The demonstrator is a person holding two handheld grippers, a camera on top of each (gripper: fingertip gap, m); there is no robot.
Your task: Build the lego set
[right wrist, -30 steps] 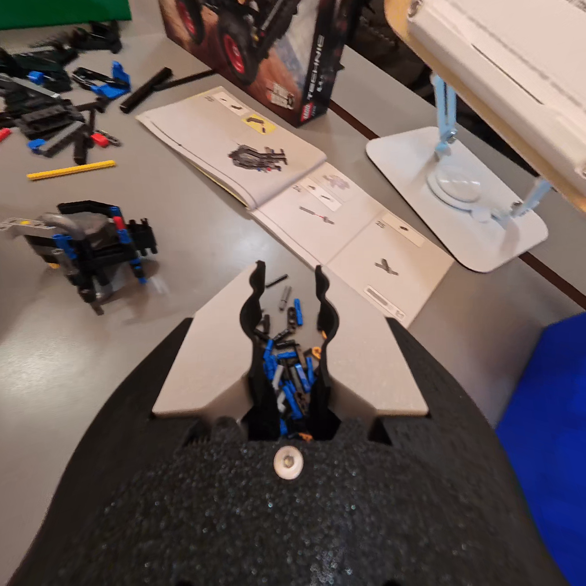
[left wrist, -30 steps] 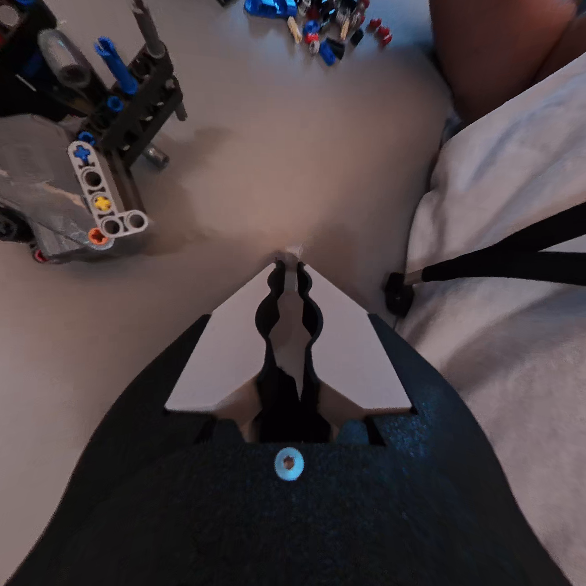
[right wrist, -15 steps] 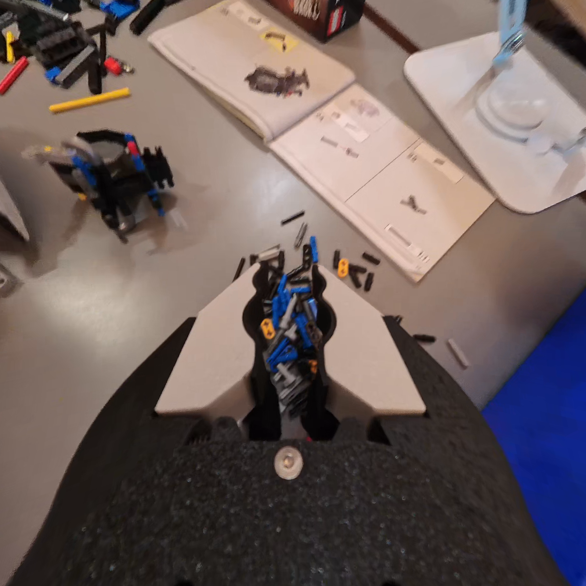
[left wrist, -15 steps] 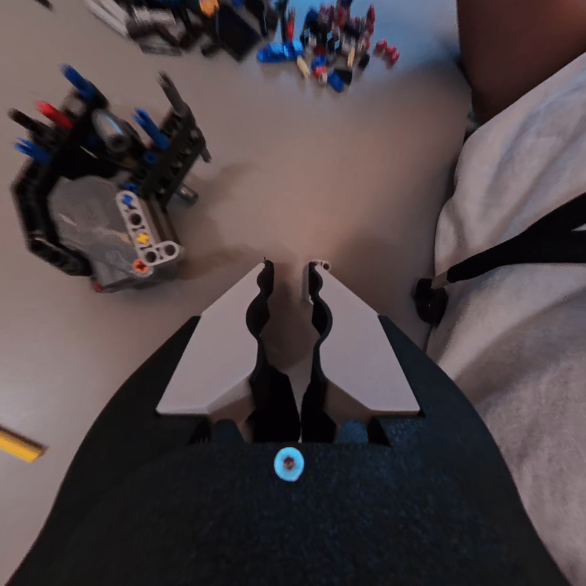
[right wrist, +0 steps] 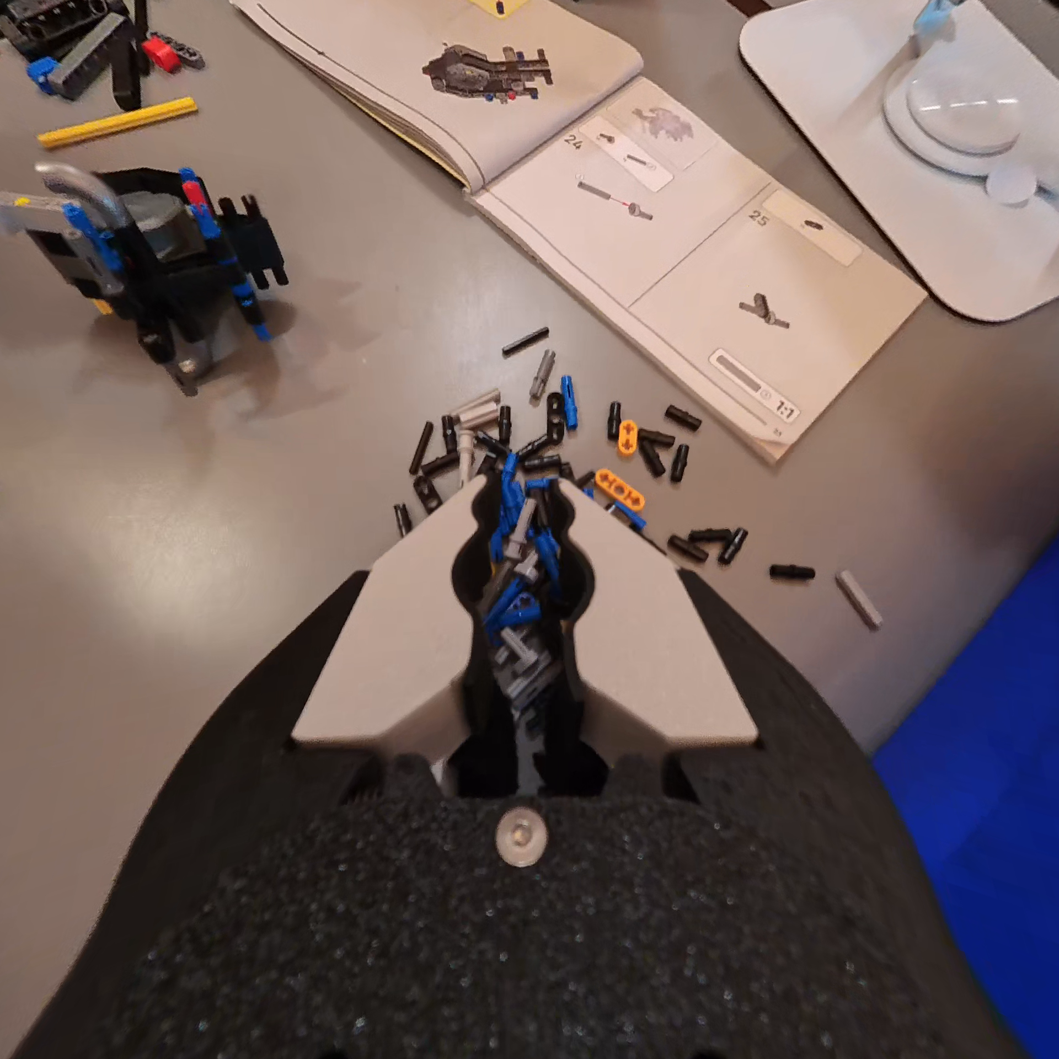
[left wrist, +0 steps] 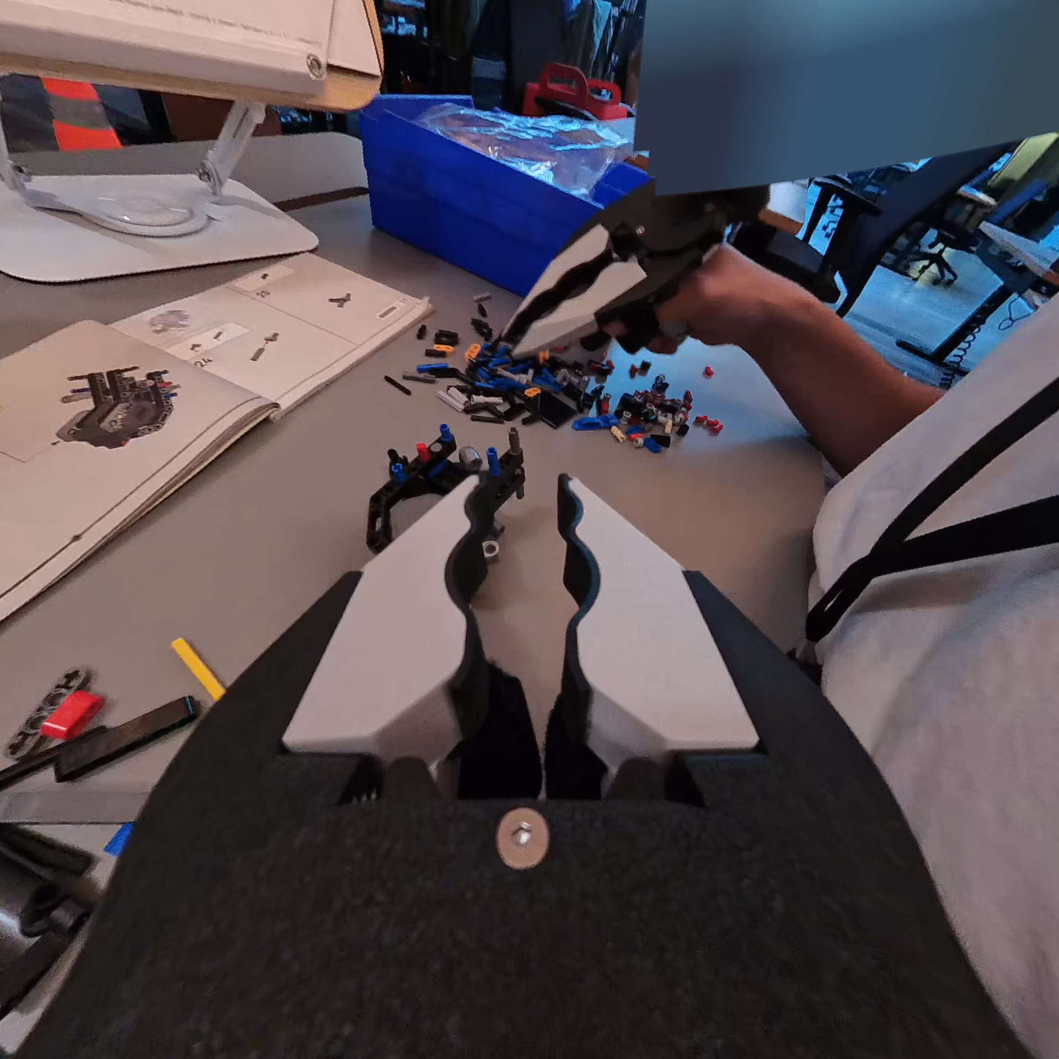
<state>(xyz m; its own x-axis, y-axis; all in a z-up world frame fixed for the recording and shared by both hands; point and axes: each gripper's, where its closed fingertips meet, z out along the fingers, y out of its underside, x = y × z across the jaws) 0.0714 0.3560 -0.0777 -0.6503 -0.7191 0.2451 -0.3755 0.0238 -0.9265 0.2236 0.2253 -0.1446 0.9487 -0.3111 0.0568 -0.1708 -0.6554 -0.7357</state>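
The half-built black, grey and blue lego model [left wrist: 441, 475] stands on the grey table just beyond my left gripper [left wrist: 518, 487]. That gripper is open and empty, and its left finger hides part of the model. The model also shows at the left of the right wrist view [right wrist: 166, 258]. My right gripper [right wrist: 524, 487] is low over a pile of small blue, black and grey pins [right wrist: 516, 550], jaws narrowly apart with pins showing between them. I cannot tell if any pin is pinched. In the left wrist view it [left wrist: 513, 344] tips down into that pile [left wrist: 504, 378].
An open instruction booklet [left wrist: 172, 401] [right wrist: 687, 229] lies behind the model. A blue bin [left wrist: 458, 218] and a white stand base [right wrist: 917, 143] sit farther back. A yellow axle [left wrist: 197, 667] and loose beams [left wrist: 69, 716] lie left. A person's arm [left wrist: 802, 355] crosses at right. The tips of one gripper are about 20 cm away from the tips of the other.
My left gripper let go of a small pale piece, opened wider and tilted up away from the table. My right gripper dropped toward the pin pile and its jaws narrowed.
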